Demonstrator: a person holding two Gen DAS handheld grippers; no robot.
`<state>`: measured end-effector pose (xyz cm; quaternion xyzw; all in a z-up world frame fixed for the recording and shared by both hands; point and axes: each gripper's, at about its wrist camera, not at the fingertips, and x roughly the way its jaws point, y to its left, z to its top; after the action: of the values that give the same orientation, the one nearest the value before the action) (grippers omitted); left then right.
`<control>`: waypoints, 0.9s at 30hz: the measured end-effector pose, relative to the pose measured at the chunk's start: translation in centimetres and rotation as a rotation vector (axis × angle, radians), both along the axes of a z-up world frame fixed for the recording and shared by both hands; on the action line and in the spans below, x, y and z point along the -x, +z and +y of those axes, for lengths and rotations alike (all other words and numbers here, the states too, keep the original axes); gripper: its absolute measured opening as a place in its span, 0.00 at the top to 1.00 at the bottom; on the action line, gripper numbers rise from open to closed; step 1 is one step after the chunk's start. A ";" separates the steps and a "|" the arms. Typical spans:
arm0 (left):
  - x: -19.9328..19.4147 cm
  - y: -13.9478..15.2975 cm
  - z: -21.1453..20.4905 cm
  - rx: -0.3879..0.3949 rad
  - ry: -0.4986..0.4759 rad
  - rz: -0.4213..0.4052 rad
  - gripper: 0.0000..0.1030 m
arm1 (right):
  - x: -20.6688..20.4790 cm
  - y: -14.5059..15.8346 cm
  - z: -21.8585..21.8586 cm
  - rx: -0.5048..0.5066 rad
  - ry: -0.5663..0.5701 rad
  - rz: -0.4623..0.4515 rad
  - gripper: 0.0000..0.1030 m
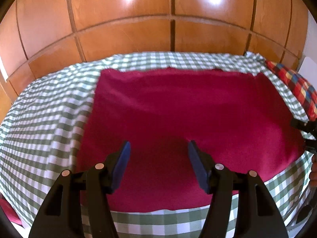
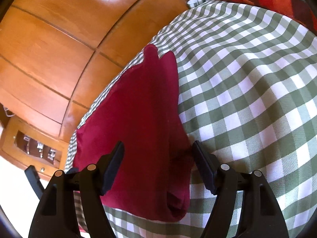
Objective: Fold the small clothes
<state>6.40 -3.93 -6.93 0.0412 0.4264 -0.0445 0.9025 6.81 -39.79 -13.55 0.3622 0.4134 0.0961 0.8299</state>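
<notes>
A dark red garment [image 1: 178, 109] lies flat on the green and white checked bed sheet [image 1: 49, 109]. My left gripper [image 1: 159, 144] hovers open over the garment's near edge, with nothing pinched between its blue pads. In the right wrist view the same red garment [image 2: 138, 109] runs away from me as a long strip with a doubled layer at its near end. My right gripper [image 2: 158, 144] stands open above that near end, its pads apart from the cloth. A black part of the right gripper [image 1: 305, 127] shows at the garment's right edge.
Glossy wooden wardrobe doors [image 1: 138, 19] rise just behind the bed. A multicoloured checked pillow [image 1: 297, 87] lies at the far right corner of the bed. A low wooden cabinet [image 2: 29, 144] stands on the floor to the left. The checked sheet [image 2: 247, 99] stretches wide to the right.
</notes>
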 end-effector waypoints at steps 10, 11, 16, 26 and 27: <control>0.4 -0.8 -1.0 0.030 -0.036 0.027 0.41 | 0.2 -0.3 -1.0 -0.073 0.017 0.001 0.32; 0.4 -0.8 -1.0 0.038 -0.029 0.029 0.41 | 0.0 -0.3 -0.9 -0.070 0.021 0.003 0.32; 0.4 -0.4 -1.2 -0.009 -0.017 0.014 0.41 | -0.4 -0.3 -0.3 -0.040 0.069 0.005 0.33; 1.0 0.1 0.4 0.021 0.025 0.002 0.41 | -1.2 0.0 1.6 0.024 0.111 0.047 0.60; 1.0 0.1 0.6 0.026 0.026 0.001 0.41 | -1.3 0.1 1.8 0.025 0.115 0.051 0.61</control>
<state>5.37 -3.35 -6.80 0.0238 0.4268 -0.0383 0.9032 8.07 -37.97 -13.45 0.3299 0.4556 0.1291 0.8167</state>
